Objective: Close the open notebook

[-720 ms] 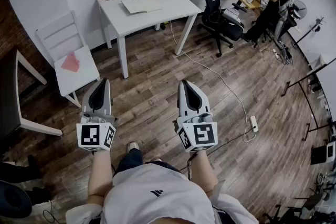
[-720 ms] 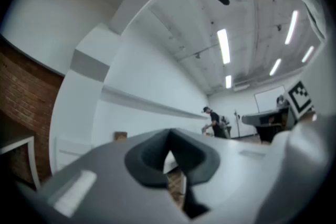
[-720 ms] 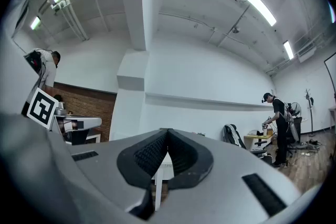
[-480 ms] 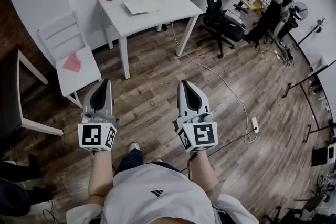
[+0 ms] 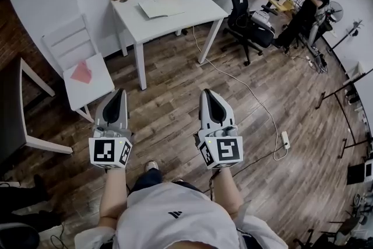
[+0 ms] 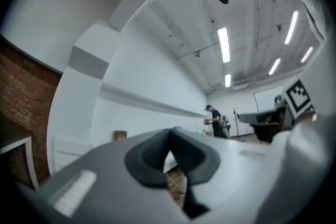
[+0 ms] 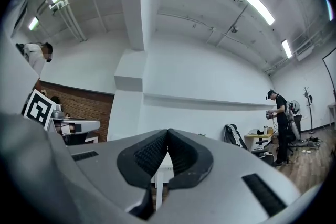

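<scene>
Only the approach is in hand. The open notebook [image 5: 161, 7] lies on the white surface [image 5: 201, 9] by the wall, well apart from the left tongs [image 5: 117, 93] and right tongs [image 5: 208, 93], both closed on nothing. The next move probably calls for walking closer, then lifting one cover over.

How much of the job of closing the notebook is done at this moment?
Done: nothing yet. The notebook lies open on the white table.
In hand: nothing. The left gripper and the right gripper are both shut and empty, held over the wood floor, well short of the table.
Left: walk up to the table, reach the notebook and fold it shut.
</scene>
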`<state>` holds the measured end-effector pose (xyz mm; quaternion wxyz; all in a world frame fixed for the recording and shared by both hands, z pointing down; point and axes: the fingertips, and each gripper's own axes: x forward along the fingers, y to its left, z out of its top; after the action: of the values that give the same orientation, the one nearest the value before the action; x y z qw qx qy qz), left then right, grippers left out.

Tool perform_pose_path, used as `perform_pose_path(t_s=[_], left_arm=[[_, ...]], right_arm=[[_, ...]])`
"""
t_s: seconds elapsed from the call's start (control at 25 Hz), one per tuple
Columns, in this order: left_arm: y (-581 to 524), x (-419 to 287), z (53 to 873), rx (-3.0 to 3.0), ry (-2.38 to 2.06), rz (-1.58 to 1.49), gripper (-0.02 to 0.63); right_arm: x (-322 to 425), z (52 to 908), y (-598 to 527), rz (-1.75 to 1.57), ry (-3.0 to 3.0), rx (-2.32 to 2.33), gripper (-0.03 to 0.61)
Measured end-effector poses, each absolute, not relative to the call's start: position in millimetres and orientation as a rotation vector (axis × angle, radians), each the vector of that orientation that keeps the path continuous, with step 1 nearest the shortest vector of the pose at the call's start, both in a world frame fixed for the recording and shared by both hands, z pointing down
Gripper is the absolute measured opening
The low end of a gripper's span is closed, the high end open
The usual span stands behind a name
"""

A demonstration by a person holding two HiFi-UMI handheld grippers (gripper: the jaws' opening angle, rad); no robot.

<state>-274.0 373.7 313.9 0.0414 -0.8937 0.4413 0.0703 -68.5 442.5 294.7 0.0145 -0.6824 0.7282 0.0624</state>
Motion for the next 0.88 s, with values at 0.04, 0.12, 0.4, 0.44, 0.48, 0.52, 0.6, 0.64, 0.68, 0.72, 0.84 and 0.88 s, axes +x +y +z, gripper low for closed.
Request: perform_pose_path(t_s=[0.04, 0.12, 0.4, 0.44, 0.48, 0.52, 0.6, 0.64, 0.68, 0.72, 0.84, 0.88], left_arm=[[369, -275, 314, -2.737, 1.347, 0.217, 0.008], [359, -278, 313, -2.738, 1.337, 0.222, 0.008], [325, -292, 309, -2.75, 1.293, 0.269, 0.008], [321, -294, 310, -2.754, 1.285, 0.27, 0.008], [316, -296, 311, -2.758, 1.28, 0.27, 0.008], [311, -298, 312, -2.761, 1.278, 0.27, 0.008], [301, -300, 314, -2.769, 1.276, 0.275, 0.008], [296, -300, 314, -2.773, 1.276, 0.279, 0.008], [290, -299, 314, -2.776, 1.276, 0.283, 0.008], [283, -299, 314, -2.778, 1.277, 0.286, 0.008], [262, -292, 316, -2.78, 1.282, 0.287, 0.008], [254, -289, 318, -2.78, 1.285, 0.285, 0.008]], right_arm=[[-69, 294, 438, 0.194, 2.258, -2.125, -0.006], [-71, 293, 428, 0.193, 2.25, -2.126, -0.006], [-81, 294, 400, 0.195, 2.198, -2.148, -0.006], [-84, 295, 397, 0.198, 2.195, -2.151, -0.006], [-88, 296, 394, 0.199, 2.194, -2.155, -0.006], [-91, 297, 389, 0.2, 2.197, -2.159, -0.006], [-94, 299, 379, 0.198, 2.207, -2.167, -0.006], [-95, 300, 374, 0.197, 2.211, -2.17, -0.006], [-95, 301, 368, 0.195, 2.213, -2.172, -0.006], [-94, 301, 362, 0.195, 2.214, -2.172, -0.006], [-86, 303, 339, 0.189, 2.218, -2.166, -0.006], [-83, 304, 330, 0.189, 2.22, -2.165, -0.006]])
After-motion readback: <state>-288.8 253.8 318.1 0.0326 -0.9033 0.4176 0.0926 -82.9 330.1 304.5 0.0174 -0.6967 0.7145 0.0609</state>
